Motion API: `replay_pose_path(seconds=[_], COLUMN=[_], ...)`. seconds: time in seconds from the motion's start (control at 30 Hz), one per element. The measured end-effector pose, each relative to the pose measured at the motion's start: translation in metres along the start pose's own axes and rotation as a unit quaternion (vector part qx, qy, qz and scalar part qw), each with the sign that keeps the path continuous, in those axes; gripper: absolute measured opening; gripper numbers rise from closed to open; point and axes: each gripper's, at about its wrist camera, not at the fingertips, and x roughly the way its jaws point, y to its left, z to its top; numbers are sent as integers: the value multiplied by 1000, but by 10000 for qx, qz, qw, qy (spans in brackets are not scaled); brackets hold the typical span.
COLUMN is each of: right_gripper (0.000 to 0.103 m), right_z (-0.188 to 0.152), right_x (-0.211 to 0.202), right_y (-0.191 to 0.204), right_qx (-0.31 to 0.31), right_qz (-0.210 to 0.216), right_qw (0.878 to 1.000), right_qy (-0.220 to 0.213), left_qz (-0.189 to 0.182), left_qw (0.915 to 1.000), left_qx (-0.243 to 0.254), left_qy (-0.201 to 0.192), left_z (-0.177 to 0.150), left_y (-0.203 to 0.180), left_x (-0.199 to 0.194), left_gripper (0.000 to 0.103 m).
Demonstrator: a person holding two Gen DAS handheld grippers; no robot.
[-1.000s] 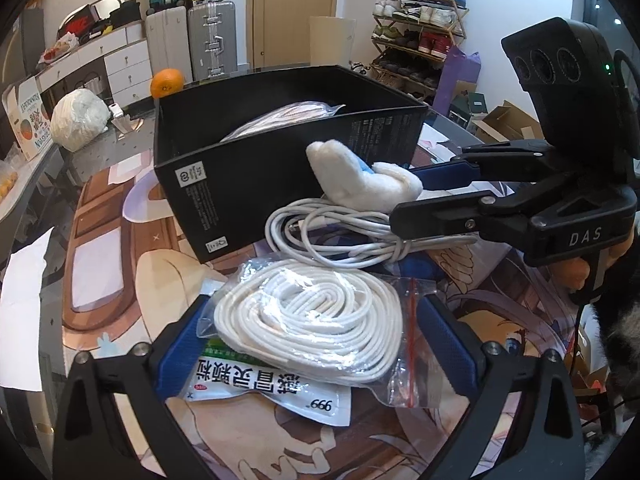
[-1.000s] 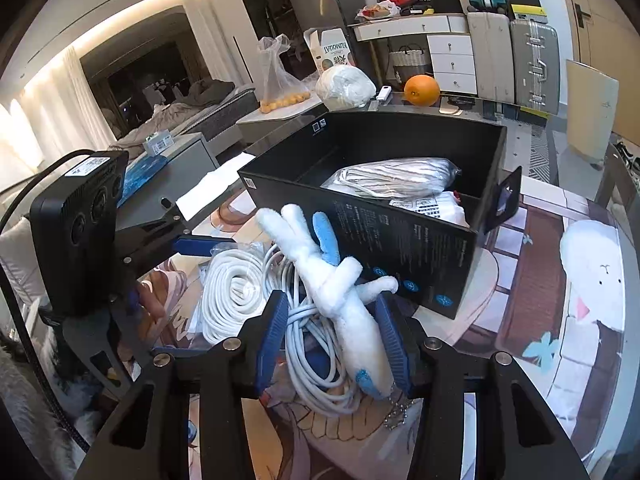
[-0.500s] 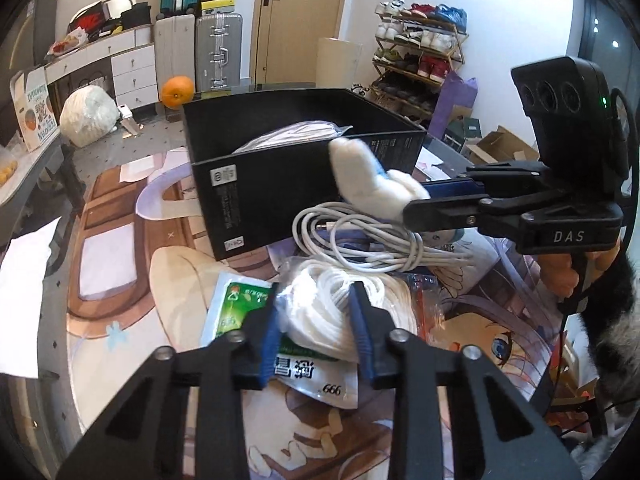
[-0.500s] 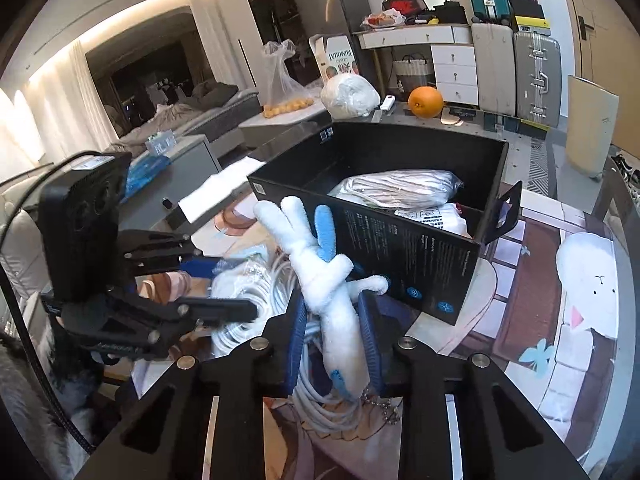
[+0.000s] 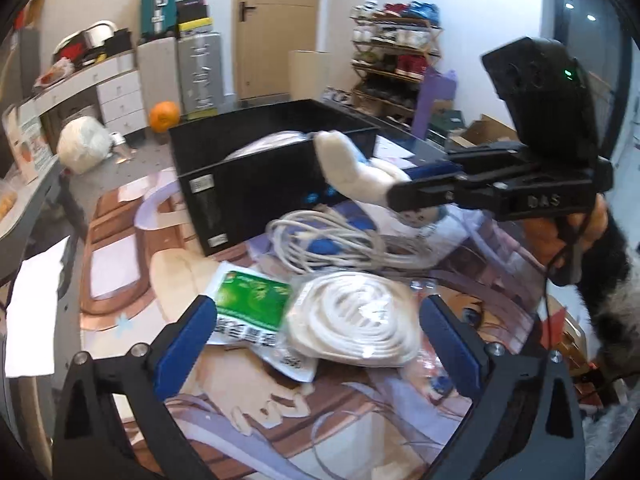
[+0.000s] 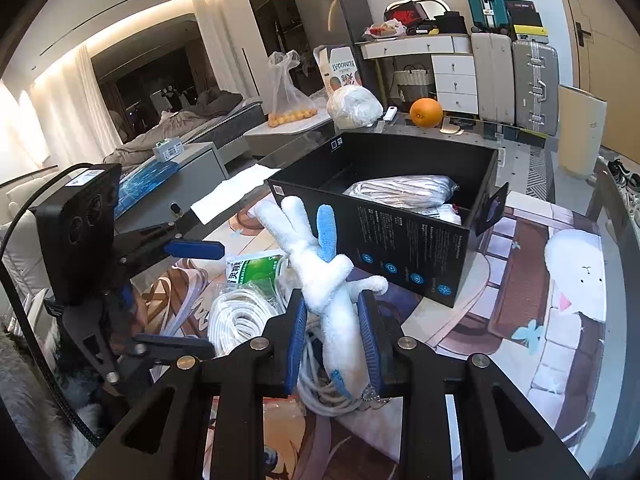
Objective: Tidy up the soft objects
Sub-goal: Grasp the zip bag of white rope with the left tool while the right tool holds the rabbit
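My right gripper is shut on a white and blue plush rabbit and holds it above the table, near the front wall of a black box. The rabbit also shows in the left wrist view, in the right gripper. My left gripper is open around a bagged white rope coil lying on the table. A green medicine packet lies partly under the coil. A loose white cable bundle lies by the black box, which holds bagged cables.
An orange and a white bundle sit beyond the box. A printed mat covers the table. White paper lies at the left edge. Suitcases and a shoe rack stand in the background.
The left gripper was closed on the rope coil half a second ago and has opened wide. The right gripper has closed on the rabbit and lifted it.
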Motion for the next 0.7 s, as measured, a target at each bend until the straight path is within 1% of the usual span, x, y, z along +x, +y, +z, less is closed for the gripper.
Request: replay_pose_path(seconds=[0.07,0.2,0.3,0.33,0.43,0.5,0.53,0.57,0.6,0.7], right_gripper=[26,26,26,26,26,26,26,26,26,26], right_z=[-1,-3,-5,-6,-7,-7,-7,-8,-8,-8], right_x=[-4,-6,-6,-6,-7,-7,-7,-7,-7,-8], right_y=[-1,-2,-4,-5,-7,-8,-8,-8,-7,-6], right_qx=[31,59,99,108,125,139,146,145,146,134], right_qz=[-10,-14,-22,-14,-4,-6,9,6,9,0], right_qw=[10000,10000,9999,9999,9999,9999,9999,9999,9999,9999], right_qy=[-41,-54,-40,-34,-44,-58,-58,-64,-64,-70], left_qz=[9,137,299,372,331,141,96,64,8,-76], left_qw=[9999,9991,9971,9955,9957,9963,9962,9963,9964,9962], left_qx=[104,261,501,600,578,581,624,627,632,705], left_qy=[54,298,483,626,639,611,594,585,567,506], left_z=[3,3,-1,-2,-1,-1,-1,1,0,-2], left_y=[-6,-19,-30,-35,-35,-36,-37,-36,-36,-41], left_x=[5,21,32,38,40,40,39,38,37,32], left_gripper=[103,103,103,103,102,90,88,83,76,65])
